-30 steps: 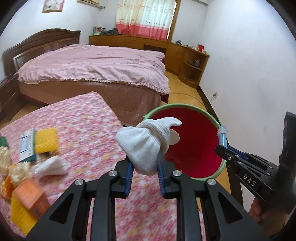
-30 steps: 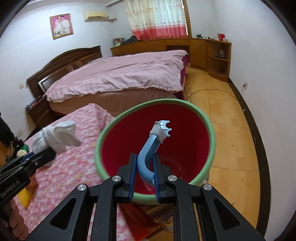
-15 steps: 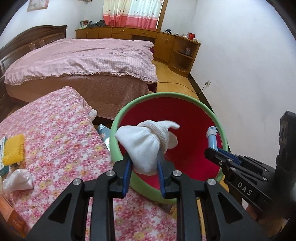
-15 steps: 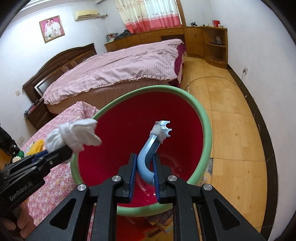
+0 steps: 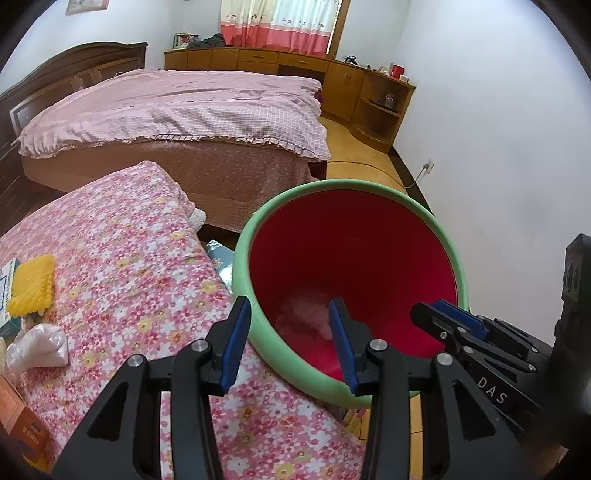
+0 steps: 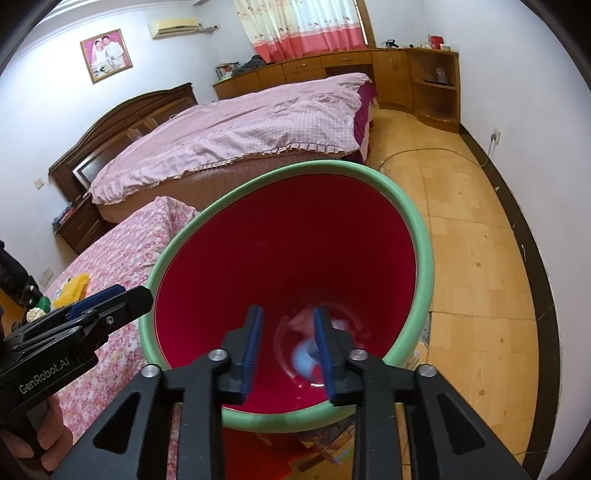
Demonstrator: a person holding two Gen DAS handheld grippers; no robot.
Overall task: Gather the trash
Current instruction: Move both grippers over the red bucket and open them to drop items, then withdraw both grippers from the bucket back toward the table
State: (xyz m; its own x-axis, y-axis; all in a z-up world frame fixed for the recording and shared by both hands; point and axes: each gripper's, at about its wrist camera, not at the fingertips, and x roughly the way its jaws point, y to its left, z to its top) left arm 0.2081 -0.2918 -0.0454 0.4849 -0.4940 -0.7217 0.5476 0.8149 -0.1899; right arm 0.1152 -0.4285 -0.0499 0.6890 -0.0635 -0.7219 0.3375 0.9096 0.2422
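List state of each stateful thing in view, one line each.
left tongs: opening, nothing between the pads
right tongs: opening, nothing gripped
red bin: upright, open-topped, blurred white and blue items at its bottom
white bag: lying on the floral cover, untouched
yellow sponge: lying flat on the cover
curtain: drawn

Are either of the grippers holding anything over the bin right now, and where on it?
Nothing is held. The left gripper and right gripper are both opening with bare pads over the green-rimmed red plastic bin; blurred pieces show down inside it.
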